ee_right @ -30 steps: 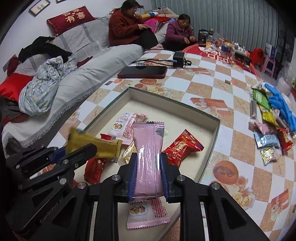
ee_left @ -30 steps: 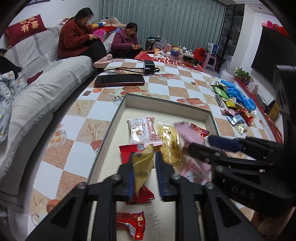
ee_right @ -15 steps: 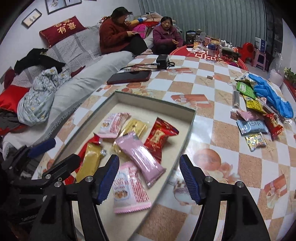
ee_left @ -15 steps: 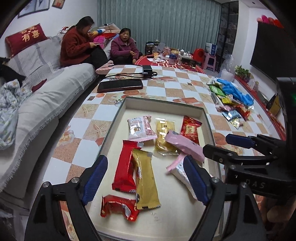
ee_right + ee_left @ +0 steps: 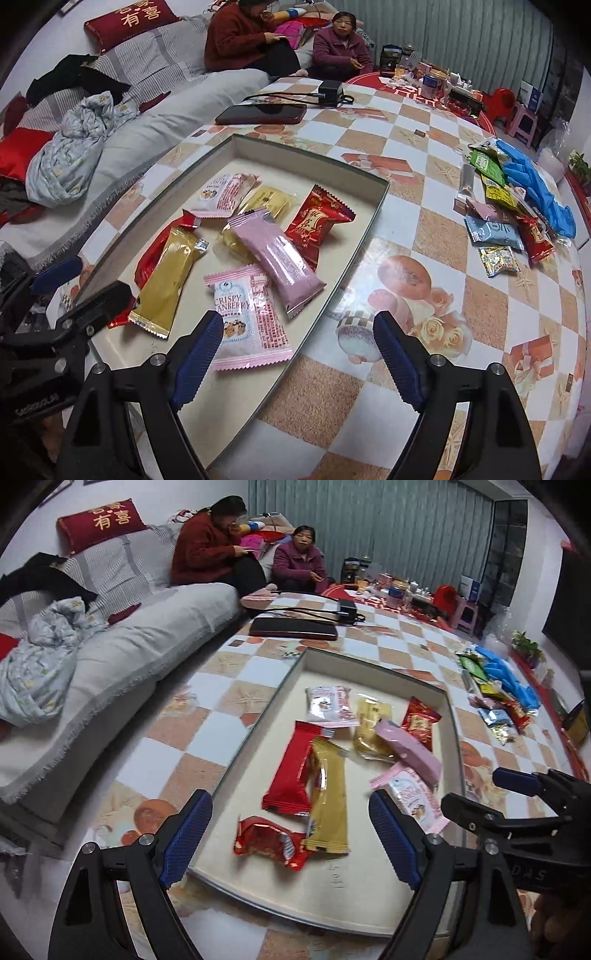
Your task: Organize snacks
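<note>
Left wrist view: left gripper [image 5: 290,836] has just let go, and the gold bar [image 5: 328,797] now lies in the tray [image 5: 373,912].

Right wrist view: right gripper [image 5: 295,363] has been opening, empty; its pink bar [image 5: 275,258] lies mid-tray. Table pile [image 5: 506,221] next, probably.

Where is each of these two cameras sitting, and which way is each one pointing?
Left wrist view: rides on the left gripper, looking forward and down into the shallow box; its open blue-padded fingers show, with the right gripper at the right edge.
Right wrist view: rides on the right gripper, aimed down at the box's right rim and the checkered table; the left gripper shows at the left edge.
Shared: the box, the pink packet, the gold packet.
</note>
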{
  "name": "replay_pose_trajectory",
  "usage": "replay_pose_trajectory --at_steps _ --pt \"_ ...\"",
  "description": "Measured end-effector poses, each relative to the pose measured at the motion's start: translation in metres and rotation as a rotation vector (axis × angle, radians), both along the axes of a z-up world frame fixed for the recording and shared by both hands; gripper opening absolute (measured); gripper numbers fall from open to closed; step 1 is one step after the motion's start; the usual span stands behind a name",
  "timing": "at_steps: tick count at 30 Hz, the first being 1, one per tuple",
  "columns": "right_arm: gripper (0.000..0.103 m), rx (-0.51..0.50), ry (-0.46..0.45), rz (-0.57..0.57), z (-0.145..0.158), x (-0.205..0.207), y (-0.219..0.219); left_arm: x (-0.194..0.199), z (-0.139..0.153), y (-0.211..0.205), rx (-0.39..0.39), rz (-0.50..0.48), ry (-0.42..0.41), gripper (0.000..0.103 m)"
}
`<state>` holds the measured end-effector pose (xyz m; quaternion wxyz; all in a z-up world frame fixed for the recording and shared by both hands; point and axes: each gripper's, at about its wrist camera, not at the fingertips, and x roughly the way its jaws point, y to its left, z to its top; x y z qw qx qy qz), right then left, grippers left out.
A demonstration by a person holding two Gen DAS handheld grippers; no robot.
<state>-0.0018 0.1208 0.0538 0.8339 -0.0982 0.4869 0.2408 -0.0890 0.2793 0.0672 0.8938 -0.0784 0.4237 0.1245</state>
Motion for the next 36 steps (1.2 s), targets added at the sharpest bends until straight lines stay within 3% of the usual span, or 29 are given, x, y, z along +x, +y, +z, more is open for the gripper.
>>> replay_pose_trajectory --at_steps 4,28,36 --pt "0.084 -0.008 0.010 0.022 -0.005 -0.007 0.003 0.005 -0.005 -0.002 0.005 -0.035 0.082 0.089" --pt "0.084 0.013 0.007 0.011 -0.005 -0.010 -0.006 0.009 -0.007 -0.007 0.021 -0.025 0.102 0.089" --pt "0.084 0.028 -0.004 -0.004 -0.004 -0.010 -0.016 0.001 0.005 -0.017 0.073 -0.019 0.036 0.089"
